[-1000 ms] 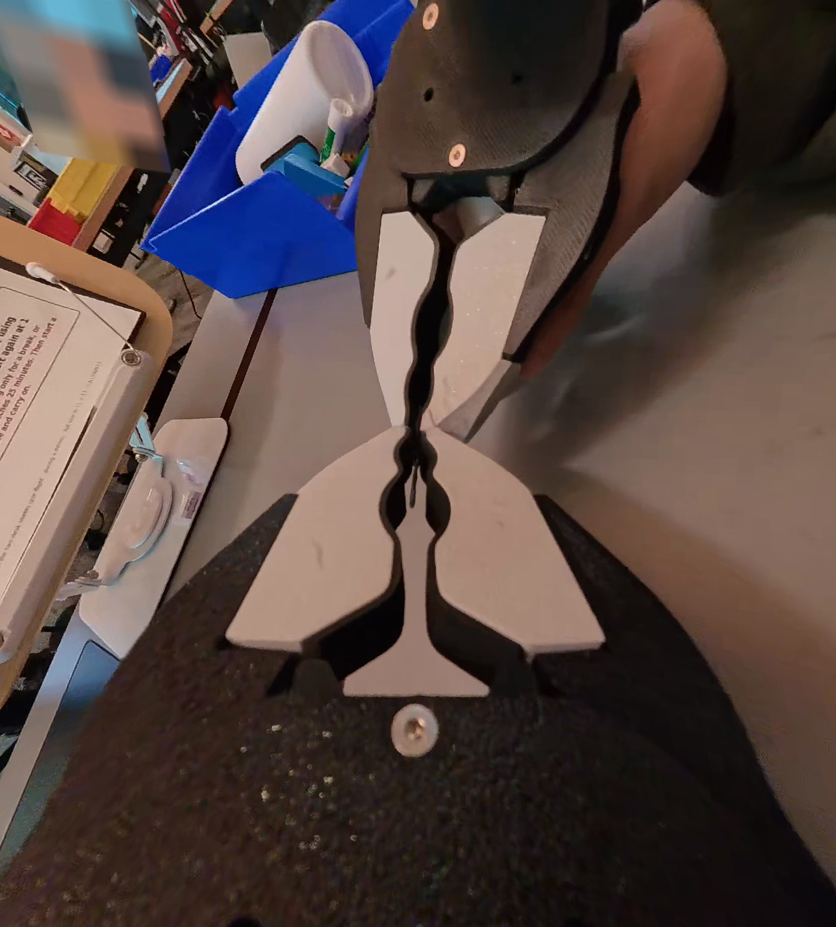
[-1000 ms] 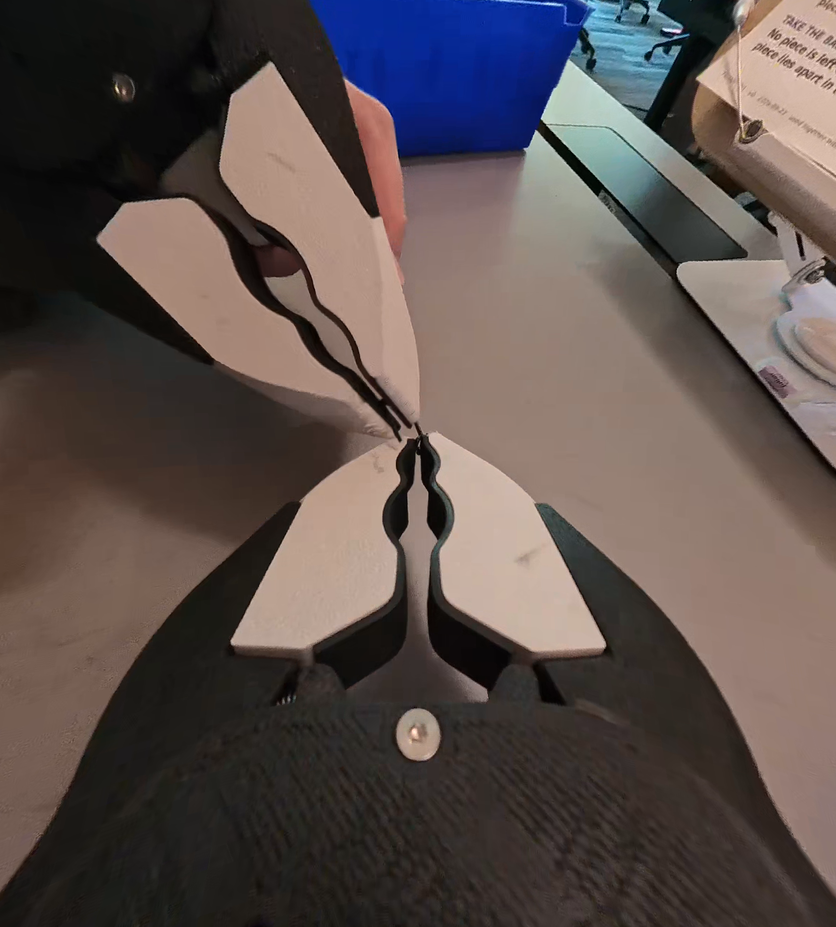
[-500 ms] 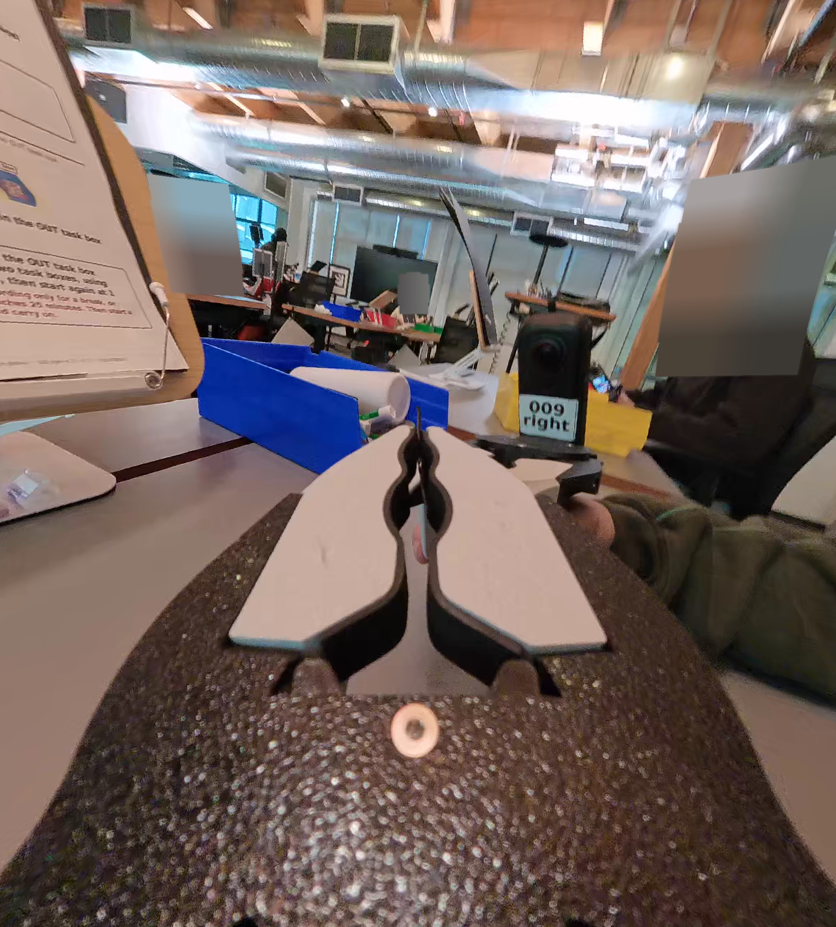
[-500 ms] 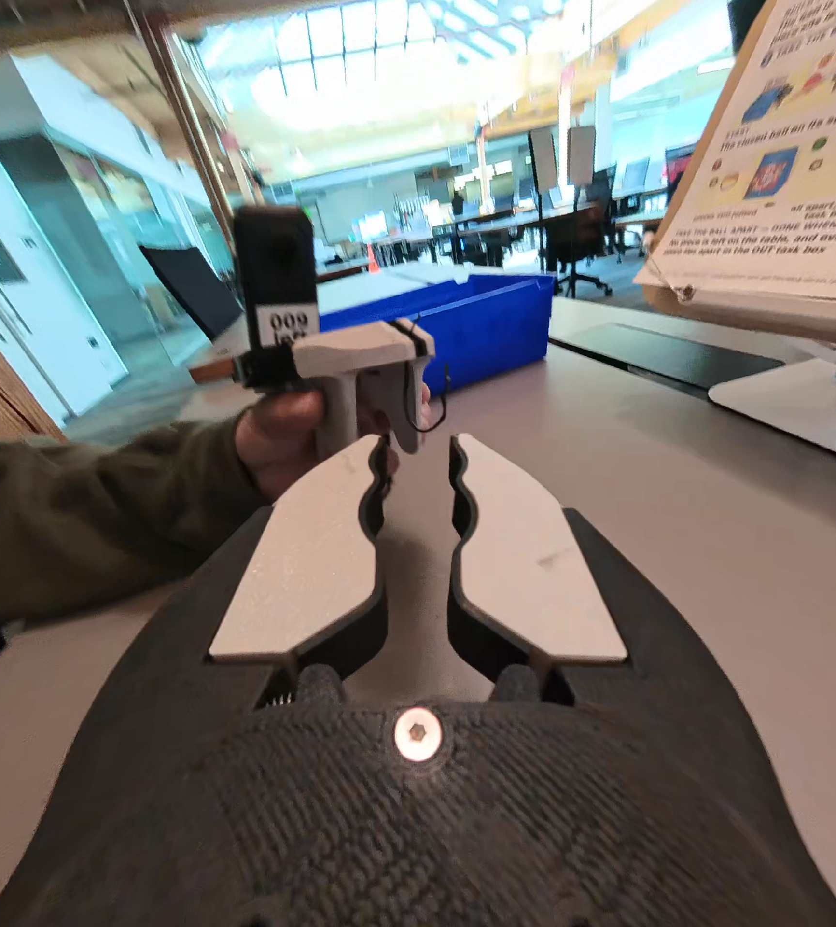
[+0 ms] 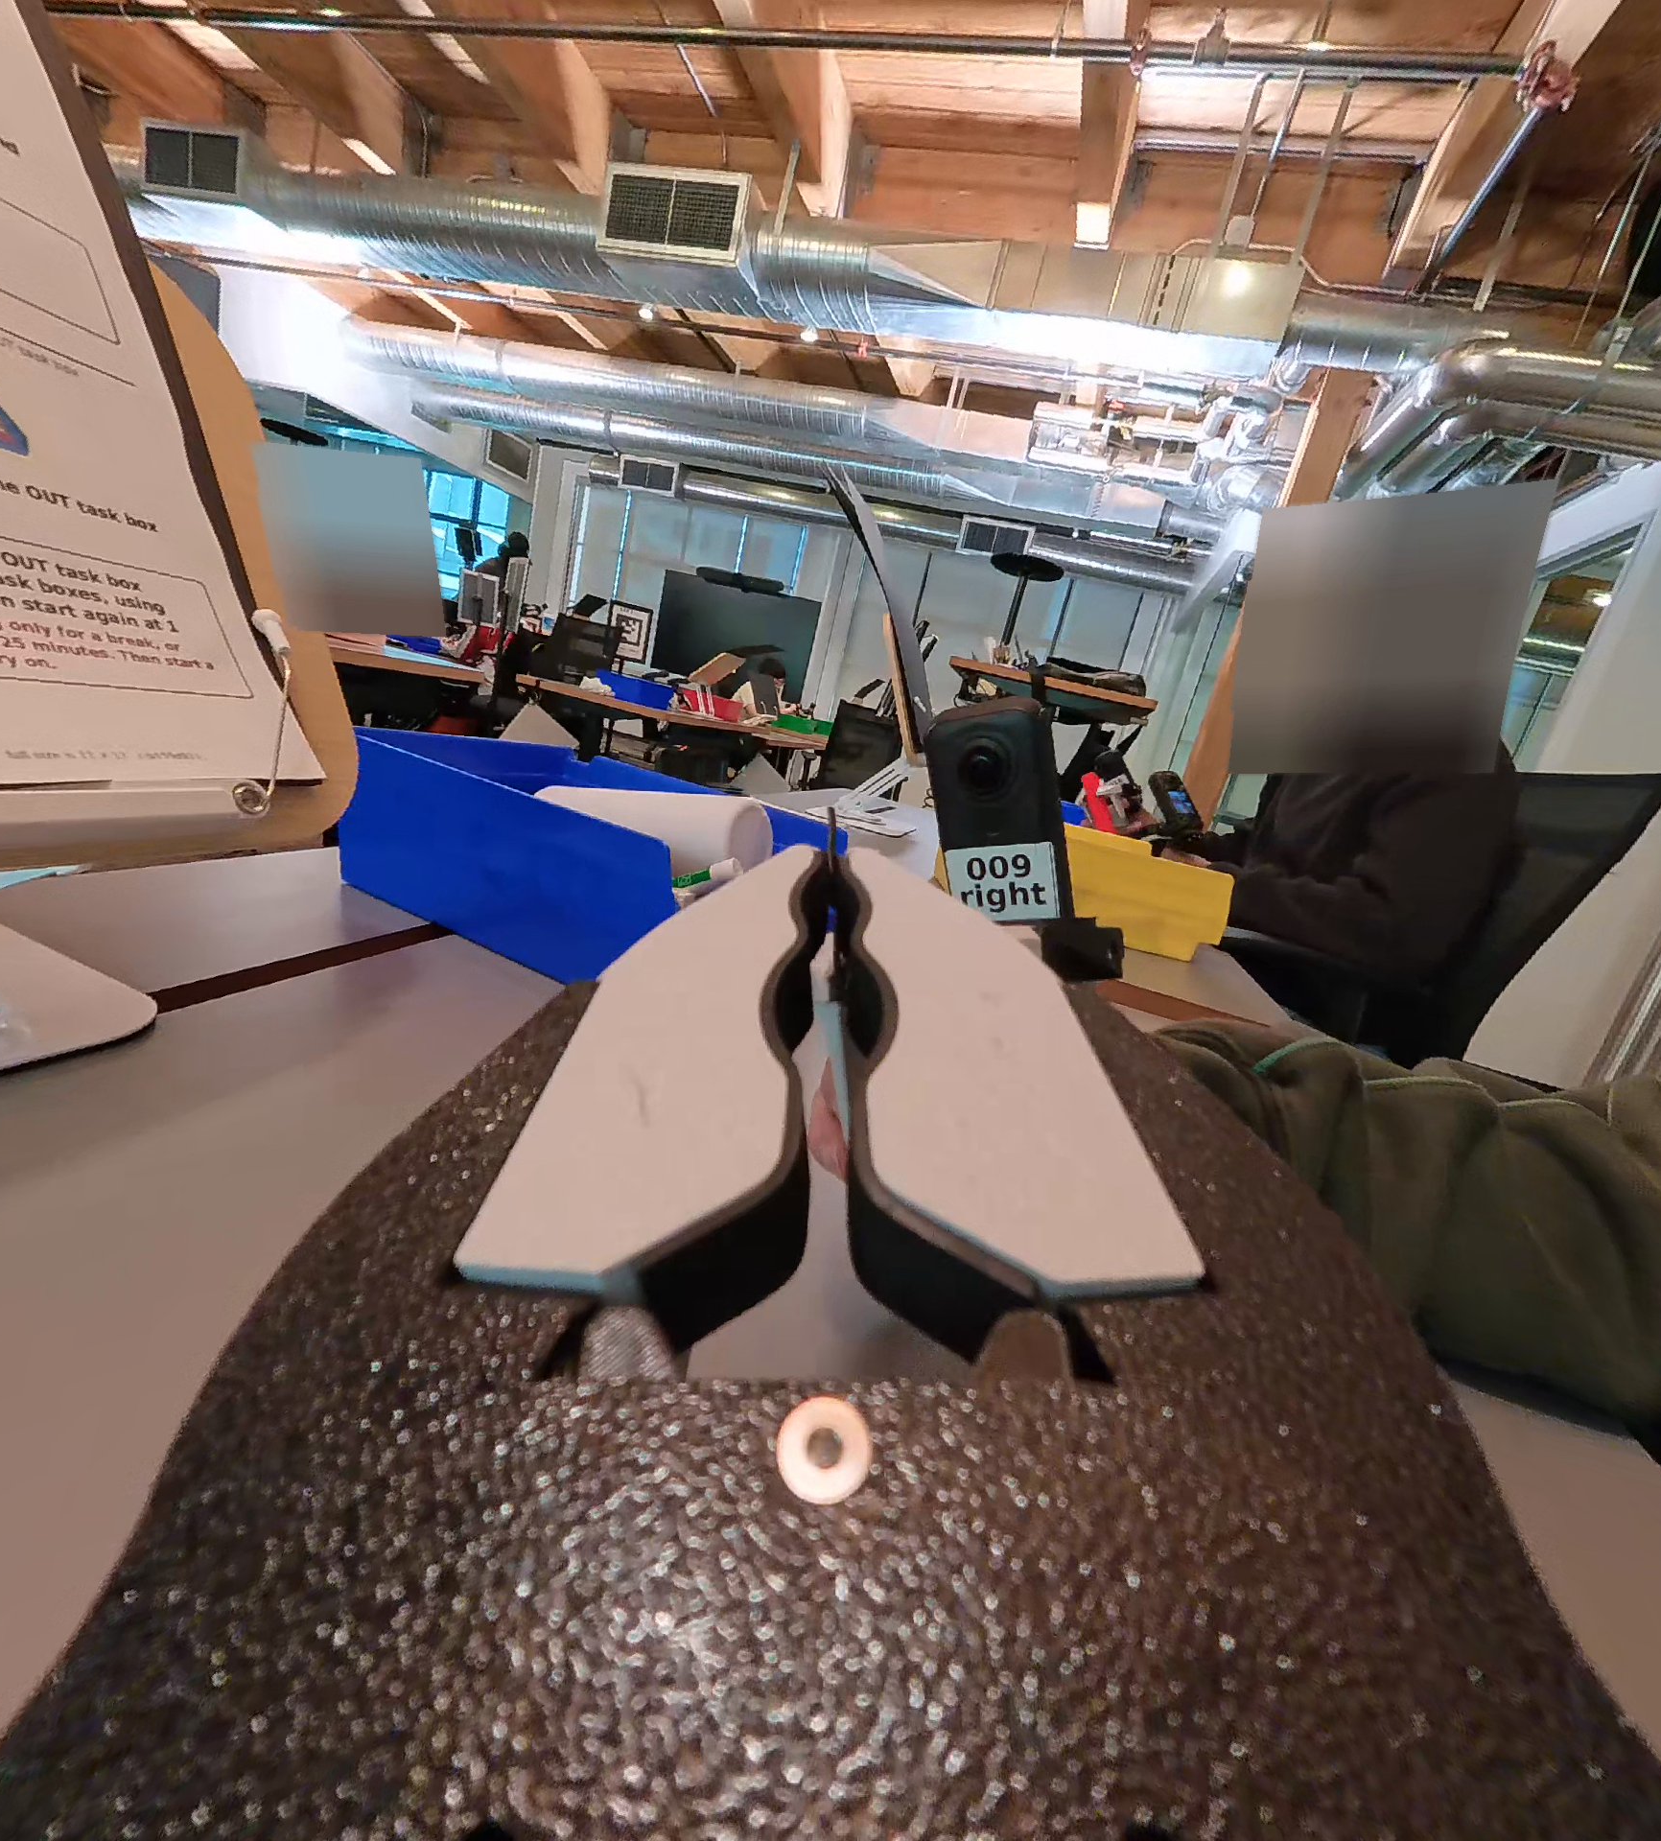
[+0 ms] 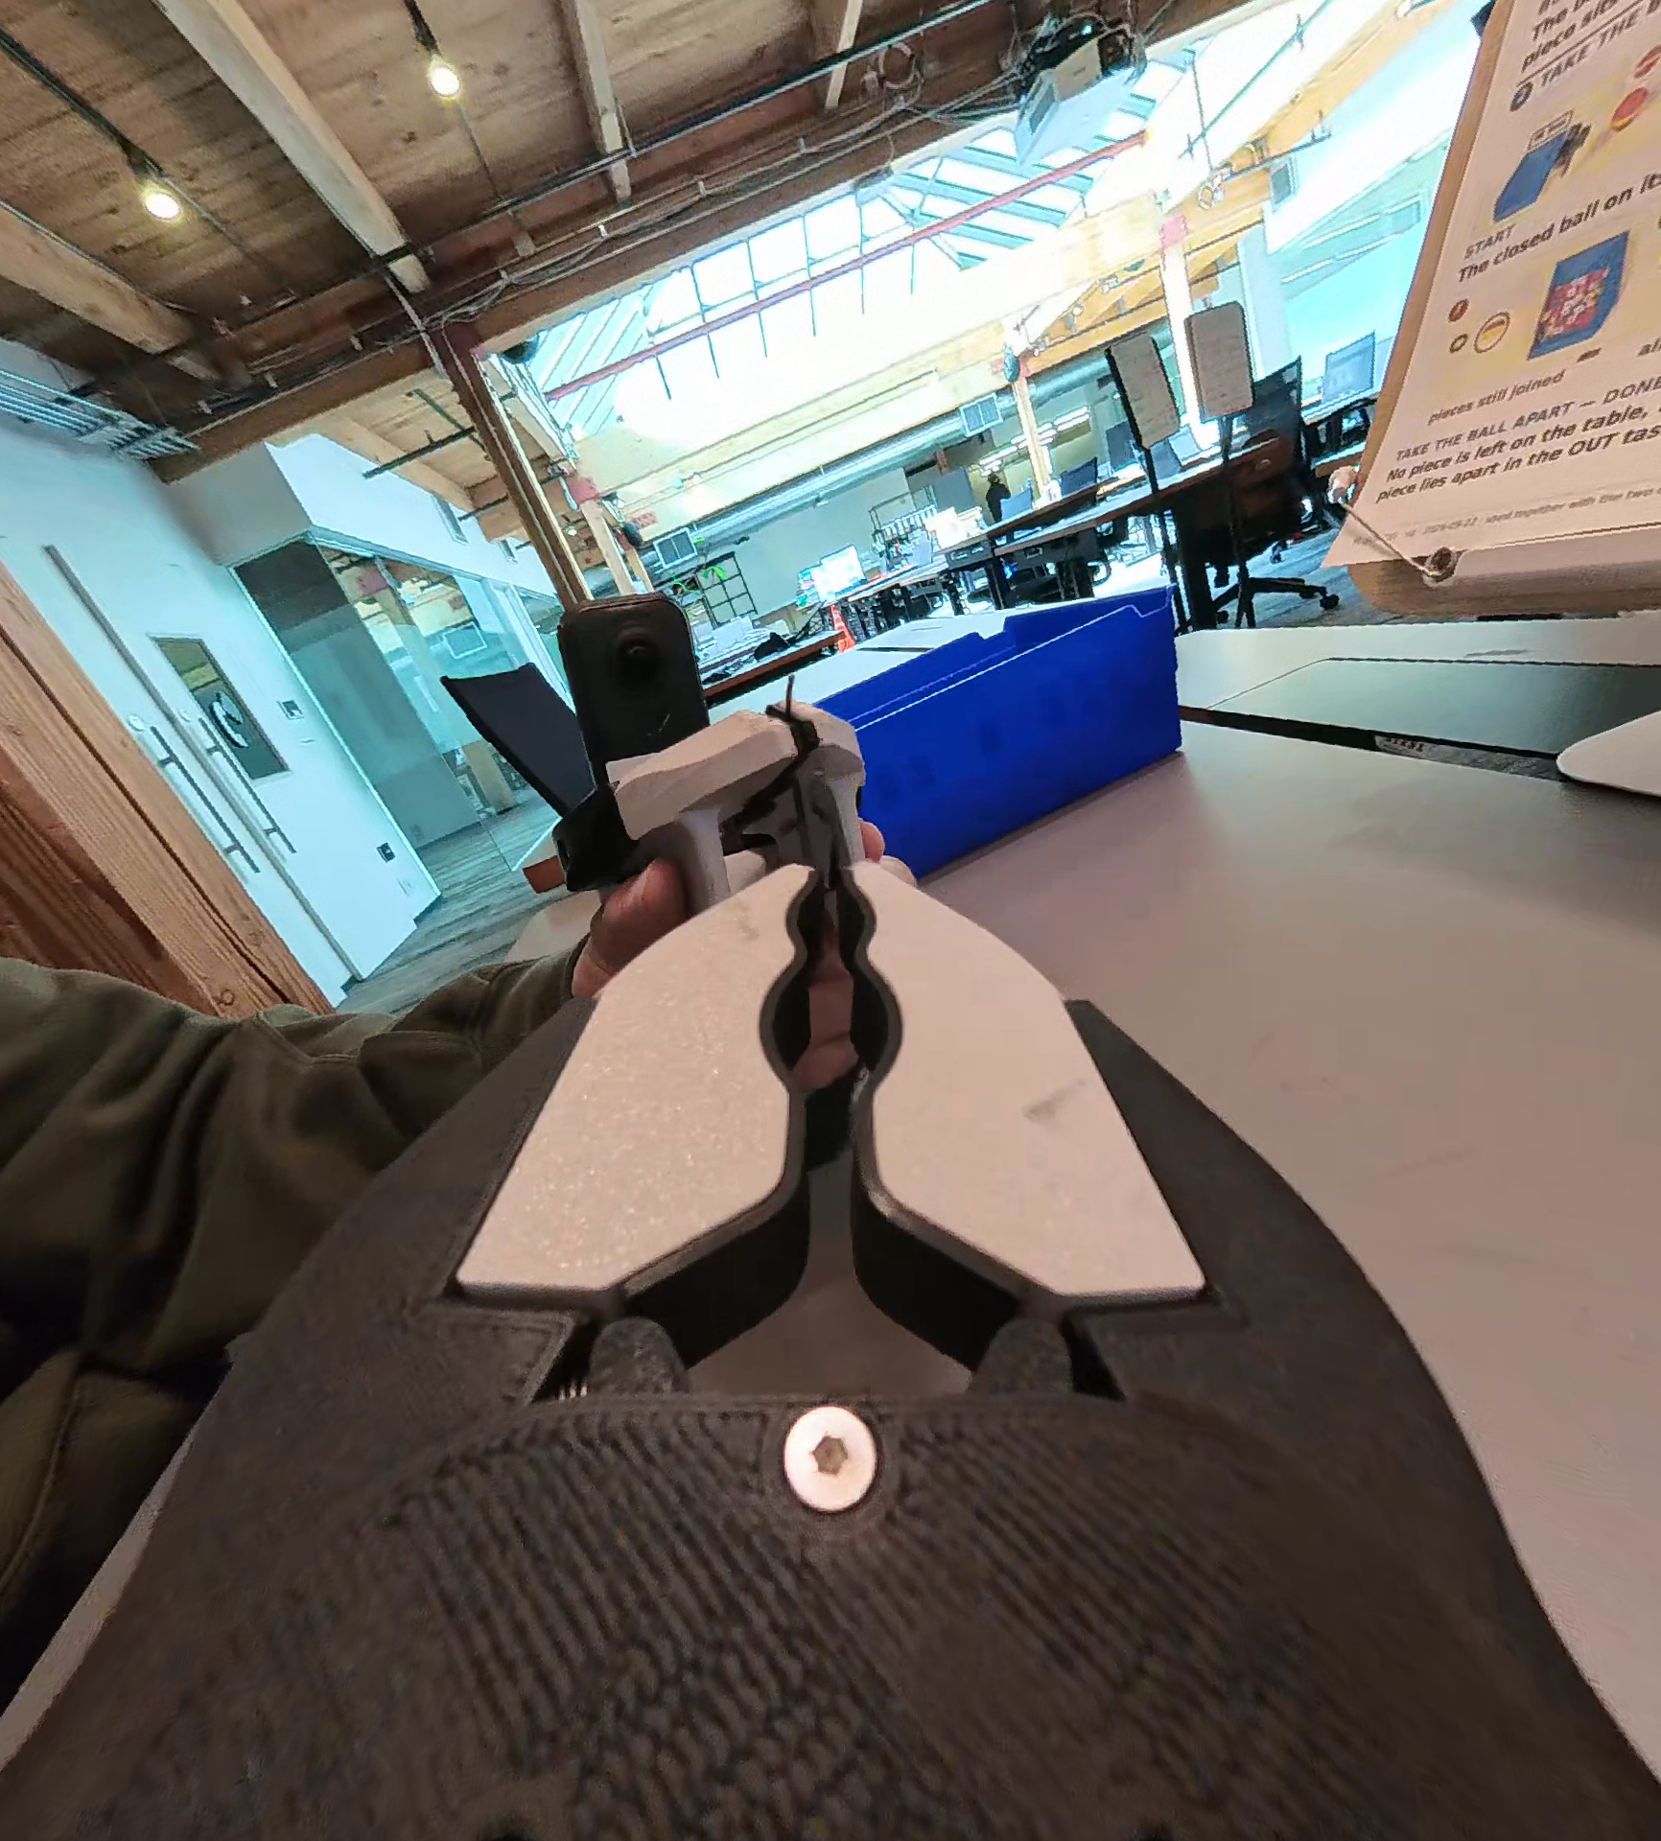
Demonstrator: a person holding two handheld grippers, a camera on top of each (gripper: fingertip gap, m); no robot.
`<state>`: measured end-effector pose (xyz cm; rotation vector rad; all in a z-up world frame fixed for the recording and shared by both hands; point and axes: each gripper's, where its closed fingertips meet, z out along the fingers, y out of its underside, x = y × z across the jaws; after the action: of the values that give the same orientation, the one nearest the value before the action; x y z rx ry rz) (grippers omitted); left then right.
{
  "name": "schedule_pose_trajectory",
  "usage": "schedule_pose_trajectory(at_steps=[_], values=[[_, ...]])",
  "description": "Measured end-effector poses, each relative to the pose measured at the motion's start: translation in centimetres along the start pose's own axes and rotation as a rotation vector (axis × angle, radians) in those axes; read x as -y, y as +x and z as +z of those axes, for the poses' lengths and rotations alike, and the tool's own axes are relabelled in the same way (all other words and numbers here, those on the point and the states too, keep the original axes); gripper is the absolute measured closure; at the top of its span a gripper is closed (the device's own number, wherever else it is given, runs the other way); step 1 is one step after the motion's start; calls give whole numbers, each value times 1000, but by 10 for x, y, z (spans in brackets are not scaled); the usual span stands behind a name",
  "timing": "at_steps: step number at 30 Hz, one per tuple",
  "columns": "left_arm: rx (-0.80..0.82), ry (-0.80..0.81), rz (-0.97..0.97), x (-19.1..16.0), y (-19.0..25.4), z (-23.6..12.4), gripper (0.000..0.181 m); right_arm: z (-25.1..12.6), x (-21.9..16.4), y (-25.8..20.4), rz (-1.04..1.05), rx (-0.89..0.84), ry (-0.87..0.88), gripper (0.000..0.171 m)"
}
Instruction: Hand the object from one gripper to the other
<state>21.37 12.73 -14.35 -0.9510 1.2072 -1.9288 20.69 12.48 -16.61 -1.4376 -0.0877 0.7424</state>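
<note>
- Grey table [image 5: 159, 1195] in an open workshop with timber beams and silver ducts overhead; both grippers are held above it, facing each other.
- Left gripper [image 5: 831, 867]: its jaws are pressed almost together, pinching a thin black strip [image 5: 831, 832] that stands upright out of the tips.
- Right gripper [image 6: 831, 882]: just in front of the left gripper and slightly below its tips, jaws narrow with only a sliver of gap. The strip [image 6: 791, 702] runs down from the left gripper towards that gap. I cannot tell whether the right jaws grip it.
- Behind the left gripper in its own view stand the right gripper's black camera [image 5: 991, 787] and a blue bin [image 5: 508, 877].
- A hand [image 6: 647, 907] in an olive sleeve holds the left gripper's handle.
</note>
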Motion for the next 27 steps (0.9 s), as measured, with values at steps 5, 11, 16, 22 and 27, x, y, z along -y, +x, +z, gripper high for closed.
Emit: schedule_pose_trajectory(at_steps=[5, 11, 16, 22, 27], values=[[65, -49, 38, -6, -10, -1, 174, -8, 9, 13, -114, -114, -6, 170], [178, -253, 194, -36, -25, -2, 154, -120, 72, 97, -356, -835, 13, 170], [182, -365, 227, -56, -24, 2, 155, -242, 111, 146, -407, -1315, -126, 170], [158, -425, 289, -66, -17, 5, 155, -265, 91, 190, -276, -1360, -344, 170], [171, -419, 245, -64, -22, 3, 155, -252, 74, 202, -243, -1280, -449, 169]])
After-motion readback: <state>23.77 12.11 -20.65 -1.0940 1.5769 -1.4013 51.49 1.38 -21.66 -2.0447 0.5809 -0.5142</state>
